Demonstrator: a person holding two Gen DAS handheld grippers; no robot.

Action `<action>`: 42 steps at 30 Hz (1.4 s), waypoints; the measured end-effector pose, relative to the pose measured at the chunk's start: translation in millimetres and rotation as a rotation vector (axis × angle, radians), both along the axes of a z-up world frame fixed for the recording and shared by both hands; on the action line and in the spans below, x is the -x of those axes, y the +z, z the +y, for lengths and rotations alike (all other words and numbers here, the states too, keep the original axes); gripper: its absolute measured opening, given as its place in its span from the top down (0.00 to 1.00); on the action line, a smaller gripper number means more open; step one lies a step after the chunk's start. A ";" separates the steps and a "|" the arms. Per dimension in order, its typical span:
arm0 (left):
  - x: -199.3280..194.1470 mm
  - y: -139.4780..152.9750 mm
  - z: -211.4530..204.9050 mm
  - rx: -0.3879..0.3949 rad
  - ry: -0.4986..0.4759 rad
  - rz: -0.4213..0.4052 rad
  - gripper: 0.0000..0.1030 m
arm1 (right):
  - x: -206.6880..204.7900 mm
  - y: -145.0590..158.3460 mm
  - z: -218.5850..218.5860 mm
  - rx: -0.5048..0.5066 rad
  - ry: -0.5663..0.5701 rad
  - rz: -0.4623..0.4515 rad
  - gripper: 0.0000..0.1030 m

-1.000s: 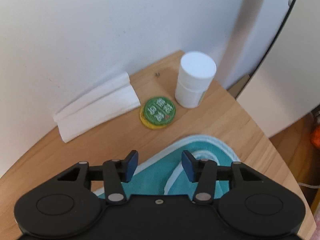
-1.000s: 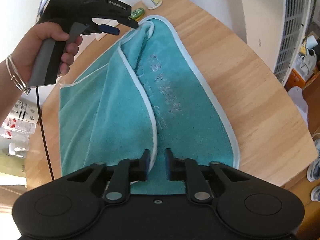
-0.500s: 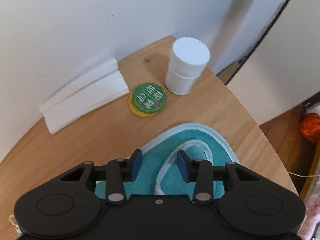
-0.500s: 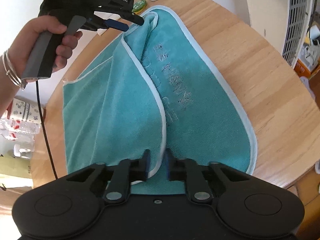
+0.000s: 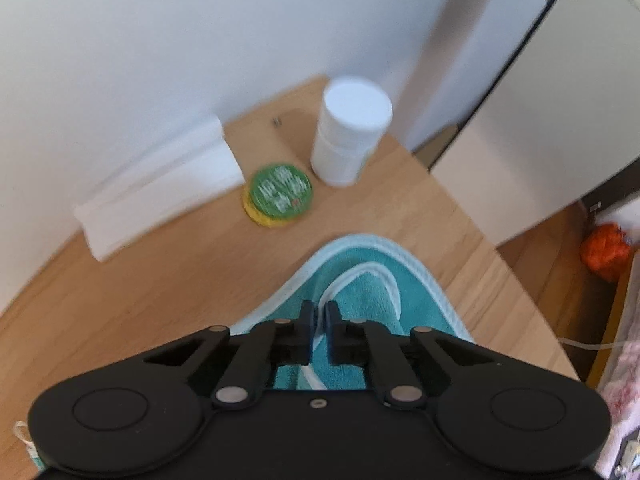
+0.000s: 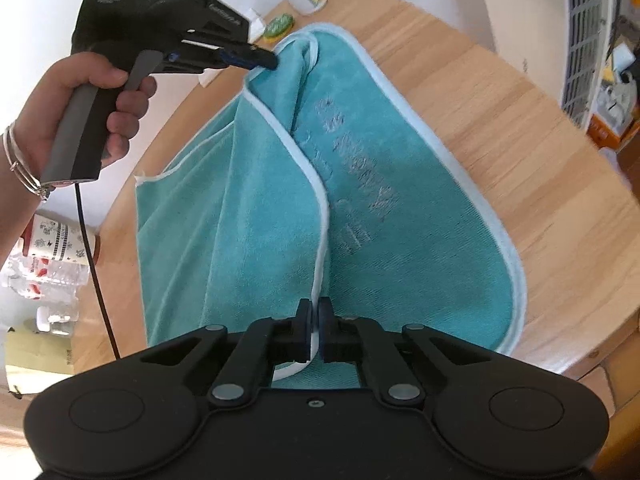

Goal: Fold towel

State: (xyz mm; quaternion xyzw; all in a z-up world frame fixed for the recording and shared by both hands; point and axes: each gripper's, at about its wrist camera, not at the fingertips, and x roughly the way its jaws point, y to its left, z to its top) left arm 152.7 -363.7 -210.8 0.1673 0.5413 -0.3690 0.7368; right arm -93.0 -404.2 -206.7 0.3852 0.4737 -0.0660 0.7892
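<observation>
Towel (image 6: 256, 216), white-piped edge pinched in each hand-held gripper, left (image 5: 319, 312) and right (image 6: 314, 312).

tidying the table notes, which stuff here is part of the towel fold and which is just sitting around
Part of the job:
teal towel
left gripper, shut on the towel's white hem
right gripper, shut on the same hem nearer the camera

Just lying about:
white bottle
green round tin
folded white paper

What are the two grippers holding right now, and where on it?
Both hold the teal towel by its white-piped edge: the left gripper pinches the far end of it, the right gripper the near end.
</observation>
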 end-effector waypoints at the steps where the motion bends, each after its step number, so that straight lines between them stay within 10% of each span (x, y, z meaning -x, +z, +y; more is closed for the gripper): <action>1: -2.5 8.3 5.3 0.018 0.021 -0.006 0.99 | 2.3 3.8 -0.3 0.006 -0.003 -0.007 0.97; 21: -12.0 112.2 40.2 0.252 0.294 -0.202 0.99 | 14.3 71.2 5.8 0.122 0.070 -0.151 0.98; 30: 9.4 48.6 -64.0 0.218 0.186 -0.192 0.99 | 42.6 23.5 -39.9 0.140 -0.119 0.021 0.98; 42: 17.4 8.3 -124.4 0.086 0.083 -0.229 0.98 | 41.3 -8.5 -52.8 0.148 -0.101 0.148 0.98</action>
